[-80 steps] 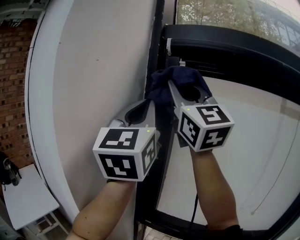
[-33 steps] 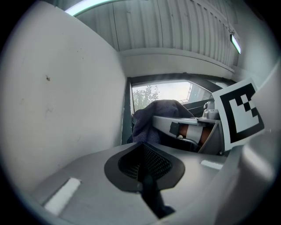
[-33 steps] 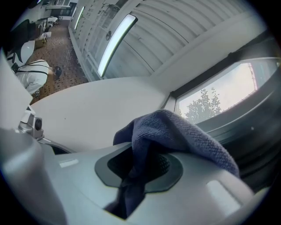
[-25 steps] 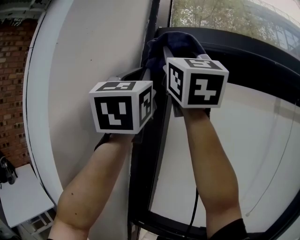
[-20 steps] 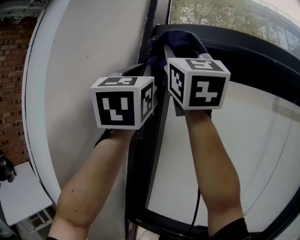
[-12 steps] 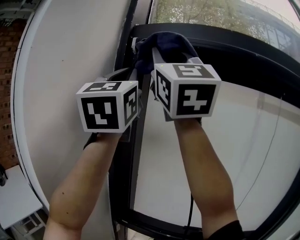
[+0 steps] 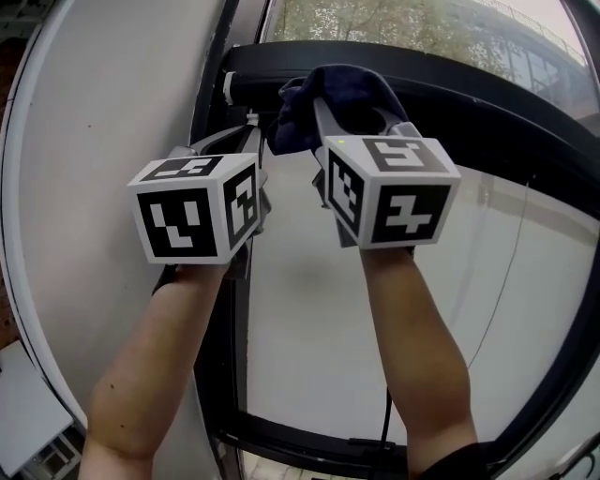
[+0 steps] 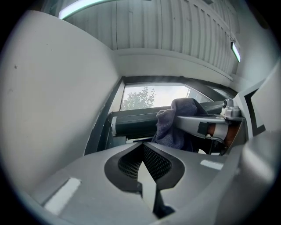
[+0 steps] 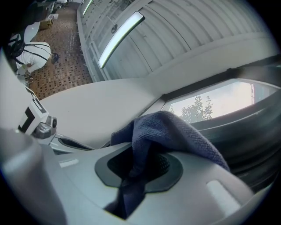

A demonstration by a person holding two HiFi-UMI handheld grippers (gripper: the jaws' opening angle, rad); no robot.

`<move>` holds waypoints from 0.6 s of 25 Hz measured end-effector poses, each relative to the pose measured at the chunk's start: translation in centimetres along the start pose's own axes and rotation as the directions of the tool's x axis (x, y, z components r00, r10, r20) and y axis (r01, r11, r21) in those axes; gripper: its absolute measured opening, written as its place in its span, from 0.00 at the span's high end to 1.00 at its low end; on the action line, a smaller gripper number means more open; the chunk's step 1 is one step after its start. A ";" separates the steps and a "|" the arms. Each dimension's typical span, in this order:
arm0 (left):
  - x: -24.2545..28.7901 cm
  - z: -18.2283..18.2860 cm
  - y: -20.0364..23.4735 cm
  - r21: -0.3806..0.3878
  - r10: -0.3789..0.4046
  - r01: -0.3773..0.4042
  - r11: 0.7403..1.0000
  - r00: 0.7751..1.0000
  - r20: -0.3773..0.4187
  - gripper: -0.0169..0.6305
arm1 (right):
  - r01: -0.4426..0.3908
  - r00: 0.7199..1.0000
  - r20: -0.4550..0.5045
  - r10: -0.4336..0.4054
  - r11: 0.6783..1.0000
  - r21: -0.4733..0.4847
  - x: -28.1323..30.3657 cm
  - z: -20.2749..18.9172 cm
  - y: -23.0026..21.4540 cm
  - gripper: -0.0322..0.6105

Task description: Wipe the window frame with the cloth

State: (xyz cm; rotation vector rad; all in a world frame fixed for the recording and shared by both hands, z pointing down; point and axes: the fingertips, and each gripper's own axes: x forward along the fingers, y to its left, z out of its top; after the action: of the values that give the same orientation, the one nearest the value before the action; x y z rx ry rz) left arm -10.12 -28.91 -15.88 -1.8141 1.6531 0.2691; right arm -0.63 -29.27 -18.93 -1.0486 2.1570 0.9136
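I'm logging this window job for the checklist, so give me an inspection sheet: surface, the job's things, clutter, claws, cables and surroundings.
Surface: black window frame around a pale pane.
Job's things: dark blue cloth, draped over the right claw and held up at the frame's top rail near its left corner. Whether it touches the rail cannot be told.
Clutter: nothing seen.
Claws: left claw is shut and empty; right claw is shut on the cloth.
Cables: black cable hangs below the right forearm; thin cord runs down across the pane.
Surroundings: white wall to the left; trees outside, above the frame.
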 end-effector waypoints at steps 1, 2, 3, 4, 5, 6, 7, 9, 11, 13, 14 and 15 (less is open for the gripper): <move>0.0 0.1 -0.3 -0.001 -0.003 0.003 1.000 1.000 0.003 0.98 | 0.004 1.000 -0.006 -0.004 1.000 -0.009 -0.4 0.0 -0.4 0.84; 0.0 0.3 -0.5 0.002 -0.007 0.007 1.000 1.000 0.007 0.98 | 0.009 1.000 -0.011 -0.009 1.000 -0.021 -0.7 0.0 -0.8 0.84; 0.1 0.5 -0.8 0.004 -0.014 0.014 1.000 1.000 0.009 0.98 | 0.015 1.000 -0.015 -0.015 0.999 -0.036 -1.0 0.1 -1.3 0.84; 0.2 0.7 -1.1 0.002 -0.023 0.023 1.000 1.000 0.010 0.98 | 0.020 1.000 -0.019 -0.021 0.999 -0.049 -1.4 0.2 -1.6 0.84; 0.2 0.9 -1.3 -0.005 -0.032 0.033 0.999 0.999 0.011 0.98 | 0.026 0.999 -0.023 -0.027 0.998 -0.057 -1.8 0.2 -2.0 0.84; 0.3 1.0 -1.5 -0.013 -0.040 0.041 0.999 0.999 0.012 0.98 | 0.033 0.999 -0.025 -0.034 0.998 -0.061 -2.1 0.2 -2.4 0.84; 0.4 1.1 -1.8 -0.019 -0.047 0.047 0.999 0.999 0.012 0.98 | 0.041 0.999 -0.027 -0.042 0.997 -0.061 -2.5 0.3 -2.8 0.84; 0.7 1.1 -2.4 -0.020 -0.062 0.062 0.998 0.998 0.009 0.98 | 0.059 0.998 -0.033 -0.061 0.996 -0.060 -3.2 0.3 -3.7 0.84; 1.0 1.1 -2.9 -0.026 -0.076 0.076 0.997 0.997 0.008 0.98 | 0.074 0.996 -0.040 -0.076 0.995 -0.065 -3.9 0.4 -4.4 0.84; 1.1 1.4 -3.4 -0.024 -0.085 0.085 0.996 0.996 0.015 0.98 | 0.087 0.995 -0.043 -0.091 0.993 -0.077 -4.6 0.6 -5.2 0.84; 1.1 1.5 -3.7 -0.026 -0.094 0.095 0.995 0.995 0.019 0.98 | 0.093 0.994 -0.043 -0.097 0.992 -0.082 -4.9 0.7 -5.6 0.84; 1.0 1.6 -4.0 -0.036 -0.106 0.107 0.994 0.994 0.020 0.98 | 0.097 0.994 -0.044 -0.101 0.992 -0.085 -5.3 0.8 -6.1 0.84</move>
State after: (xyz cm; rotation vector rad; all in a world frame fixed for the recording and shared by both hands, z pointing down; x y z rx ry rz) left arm -5.67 -28.85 -16.37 -1.9150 1.5424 0.2698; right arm 7.35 -29.11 -17.57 -1.2184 2.1006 0.9470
